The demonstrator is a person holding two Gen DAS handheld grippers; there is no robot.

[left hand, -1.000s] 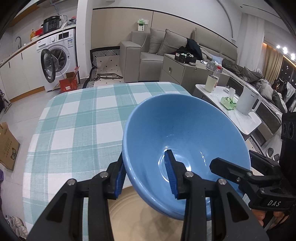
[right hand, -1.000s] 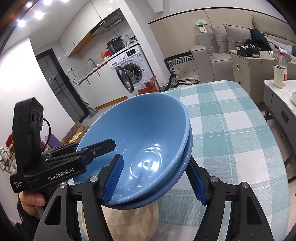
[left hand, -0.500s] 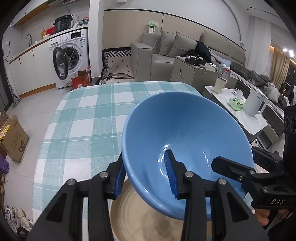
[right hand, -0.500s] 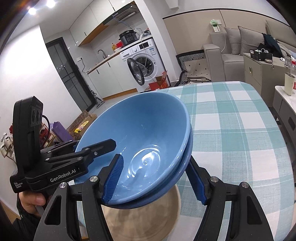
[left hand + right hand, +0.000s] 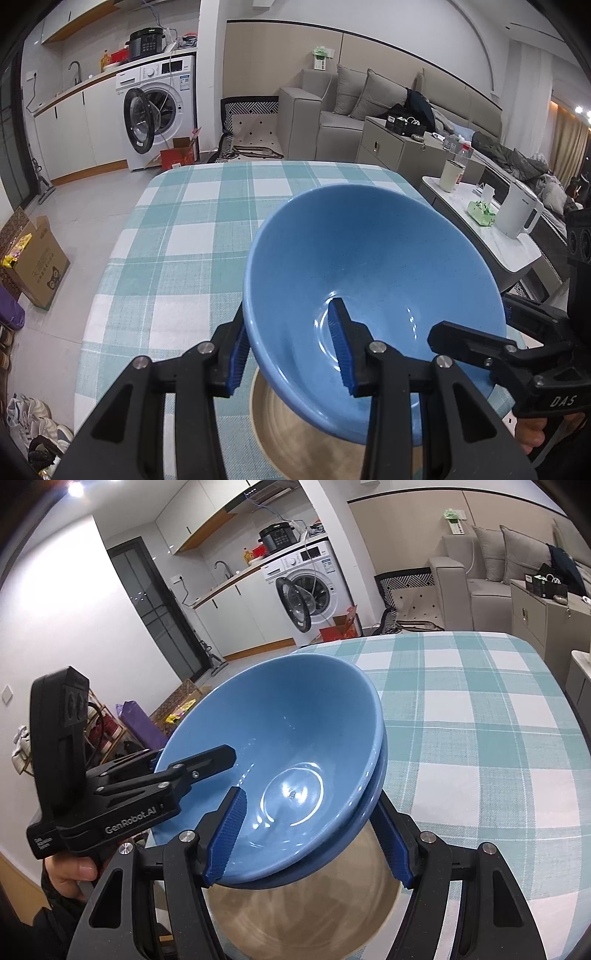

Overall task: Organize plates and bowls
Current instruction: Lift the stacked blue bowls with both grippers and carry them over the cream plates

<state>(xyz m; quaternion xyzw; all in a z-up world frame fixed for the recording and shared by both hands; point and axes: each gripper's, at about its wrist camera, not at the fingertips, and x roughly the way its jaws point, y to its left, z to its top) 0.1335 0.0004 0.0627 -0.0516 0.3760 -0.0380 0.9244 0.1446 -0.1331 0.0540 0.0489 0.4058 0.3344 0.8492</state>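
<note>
The left gripper (image 5: 291,354) and right gripper (image 5: 314,834) each pinch the rim of the stacked blue bowls (image 5: 295,760), tilted above a beige plate (image 5: 317,915) on the checked table (image 5: 480,716).

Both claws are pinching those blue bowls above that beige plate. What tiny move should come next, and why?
Probably lower them straight down onto the beige plate. The two nested blue bowls hang tilted just above it, with the left gripper and right gripper each clamping the rim, one finger inside and one outside.
</note>
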